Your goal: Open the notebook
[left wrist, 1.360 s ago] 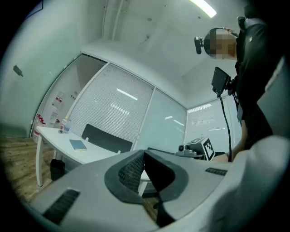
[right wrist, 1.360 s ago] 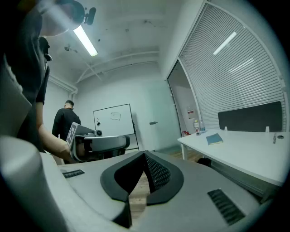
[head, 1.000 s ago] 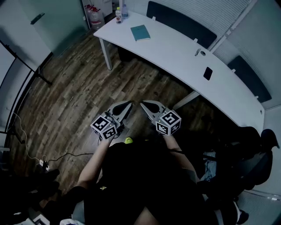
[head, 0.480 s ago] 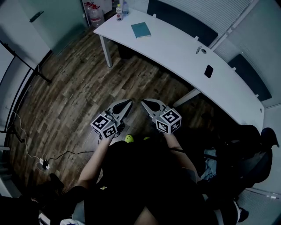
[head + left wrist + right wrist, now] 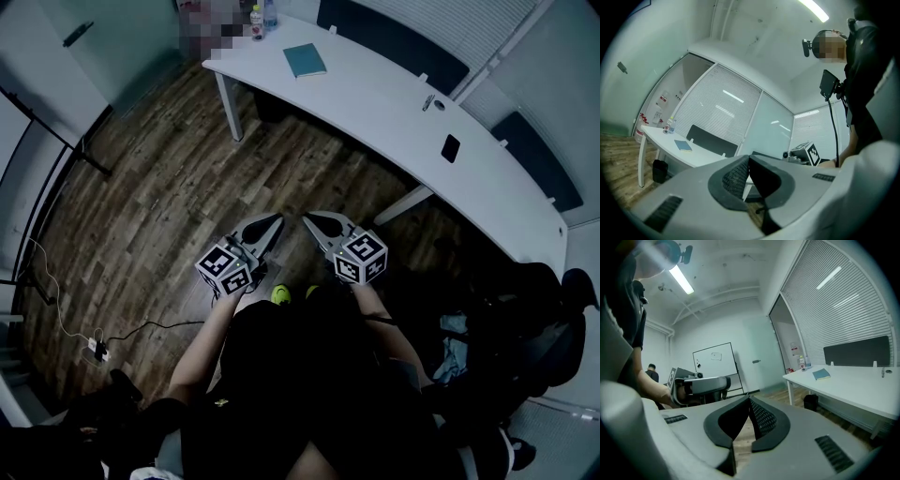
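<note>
In the head view the person stands on the wooden floor (image 5: 159,202), well apart from the long white table (image 5: 394,117), and holds both tools low in front of the body. The left gripper (image 5: 276,221) and the right gripper (image 5: 307,219) are side by side, tips near each other, each with its jaws pressed together and nothing inside. I judge this is only a carrying posture, because the work has not begun. The notebook (image 5: 306,60) lies closed and flat near the far end of the table, close to some bottles (image 5: 261,17) at the corner, while a dark phone (image 5: 451,147) lies further along the top, well apart from it. Between the person and the notebook there is only bare floor, so the way looks free; the table leg (image 5: 225,103) and the table edge are what to mind on arrival. In the left gripper view the jaws meet with no gap, and the notebook (image 5: 685,146) is small and far on the table. In the right gripper view the jaws are likewise closed on nothing, the notebook (image 5: 821,375) lies on the table at right, a dark bin (image 5: 810,401) stands under it, and a whiteboard (image 5: 714,363) stands far behind.
</note>
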